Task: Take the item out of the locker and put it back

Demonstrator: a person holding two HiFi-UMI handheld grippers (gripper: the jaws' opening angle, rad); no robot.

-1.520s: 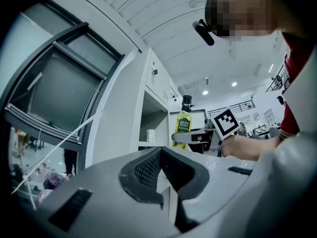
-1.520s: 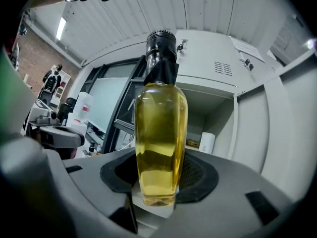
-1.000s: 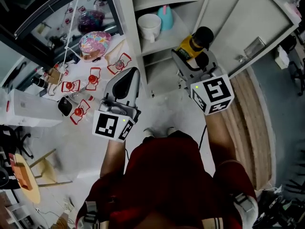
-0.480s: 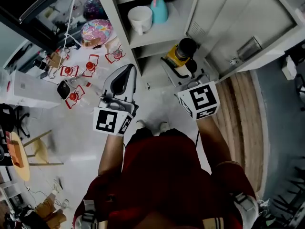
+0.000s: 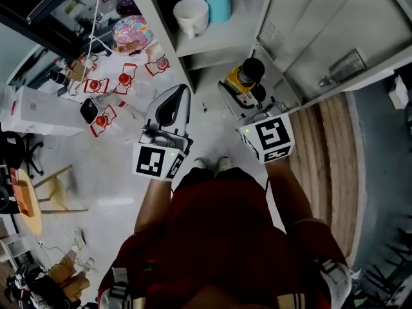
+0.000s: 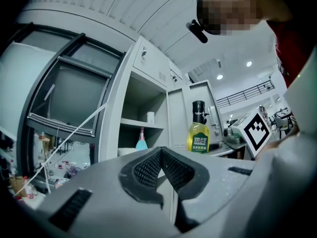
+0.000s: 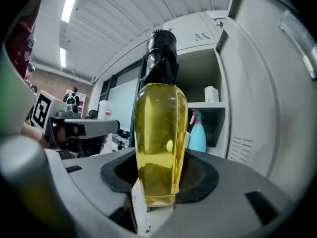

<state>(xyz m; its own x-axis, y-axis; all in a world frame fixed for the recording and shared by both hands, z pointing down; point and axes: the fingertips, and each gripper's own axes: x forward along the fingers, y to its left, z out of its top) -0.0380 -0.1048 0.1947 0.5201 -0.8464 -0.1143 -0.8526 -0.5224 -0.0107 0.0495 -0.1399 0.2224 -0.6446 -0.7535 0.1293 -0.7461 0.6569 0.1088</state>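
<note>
Nearest the camera, the person's red top [image 5: 225,237] filled the lower head view, with both forearms reaching forward.

The left gripper [image 5: 177,95] was held out over the pale floor [image 5: 116,192]. Its jaws were together with nothing between them, as its own view confirmed [image 6: 162,168].

The right gripper [image 5: 243,100] was level with it, at its side. Its jaws were clamped on the lower body of a bottle of yellow oil [image 7: 159,133], which stood upright with its black cap at the top. In the head view this bottle [image 5: 244,76] was outside the locker [image 5: 168,56], just in front of its lower open compartment. The left gripper view showed the same bottle [image 6: 198,135] with a green label.

Beyond it, the locker door [image 5: 315,37] stood swung open to the right. On the shelf [image 5: 228,37] above were a white mug [image 5: 192,15] and a blue spray bottle [image 5: 219,2], close together.

Farther left lay small red-and-white items [image 5: 106,102] scattered on the floor.
</note>
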